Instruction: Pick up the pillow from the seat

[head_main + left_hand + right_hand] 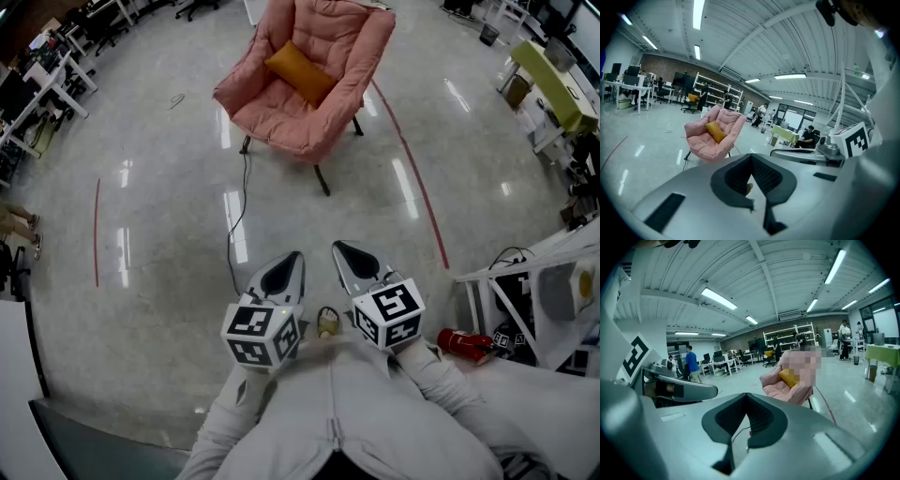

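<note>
Bare floor [159,244] leads to the armchair [272,112]; a black cable [244,192] crosses it, and a white frame [487,277] stands at the right.

A glossy grey floor [169,300] is recorded, with ceiling lights reflected in it. A pink chair [272,117] is stood on it on dark legs. An orange pillow [300,72] is laid on the chair's seat, against the backrest. A black cable [239,211] is run across the floor from under the chair. A long red tape line [412,178] is laid just beside the chair, and a shorter red line [96,234] well apart from it. A red fire extinguisher [466,343] is found on the floor.
</note>
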Motion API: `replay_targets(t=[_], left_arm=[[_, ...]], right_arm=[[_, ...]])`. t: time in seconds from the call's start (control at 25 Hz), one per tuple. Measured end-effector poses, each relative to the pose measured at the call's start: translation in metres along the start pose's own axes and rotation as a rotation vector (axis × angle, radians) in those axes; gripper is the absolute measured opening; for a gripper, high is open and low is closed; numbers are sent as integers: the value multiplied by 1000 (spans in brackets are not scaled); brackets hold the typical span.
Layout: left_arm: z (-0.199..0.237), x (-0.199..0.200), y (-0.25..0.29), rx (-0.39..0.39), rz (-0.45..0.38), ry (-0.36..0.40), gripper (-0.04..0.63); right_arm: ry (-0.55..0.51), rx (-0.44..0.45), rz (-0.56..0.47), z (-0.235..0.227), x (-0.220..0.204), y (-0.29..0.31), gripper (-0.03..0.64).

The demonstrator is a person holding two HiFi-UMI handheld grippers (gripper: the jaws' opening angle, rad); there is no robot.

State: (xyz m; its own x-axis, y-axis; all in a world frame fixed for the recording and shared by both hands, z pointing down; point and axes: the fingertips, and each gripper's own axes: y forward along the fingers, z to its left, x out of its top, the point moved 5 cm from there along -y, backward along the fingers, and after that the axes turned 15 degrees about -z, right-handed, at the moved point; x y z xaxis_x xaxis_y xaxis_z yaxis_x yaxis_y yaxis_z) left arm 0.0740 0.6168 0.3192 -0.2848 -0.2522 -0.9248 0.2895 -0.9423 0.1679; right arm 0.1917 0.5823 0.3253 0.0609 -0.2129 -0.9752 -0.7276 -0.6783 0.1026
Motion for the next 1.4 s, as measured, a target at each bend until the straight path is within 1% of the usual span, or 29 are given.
replay_targets(t=[0.16, 0.36, 0.56, 0.92, 1.2, 1.4], left_arm=[[-2, 1, -7, 14, -22, -11, 5], [-3, -1, -12, 37, -35, 8, 5], [-3, -3, -10, 40, -40, 17, 5], [-6, -5, -3, 40, -16, 24, 5], [6, -3, 11, 56, -1, 8, 5], [16, 2, 32, 56, -5, -9, 5]], right_arm=[[-5, 17, 6, 6, -3, -6, -2], [-22, 35, 3, 9, -3, -11, -2], [-30, 43, -1, 7, -3, -11, -2], [-8, 49, -11, -1, 0, -10, 0], [-11, 64, 11, -7, 0, 3, 0], [-19, 57, 22, -20, 2, 18, 0]])
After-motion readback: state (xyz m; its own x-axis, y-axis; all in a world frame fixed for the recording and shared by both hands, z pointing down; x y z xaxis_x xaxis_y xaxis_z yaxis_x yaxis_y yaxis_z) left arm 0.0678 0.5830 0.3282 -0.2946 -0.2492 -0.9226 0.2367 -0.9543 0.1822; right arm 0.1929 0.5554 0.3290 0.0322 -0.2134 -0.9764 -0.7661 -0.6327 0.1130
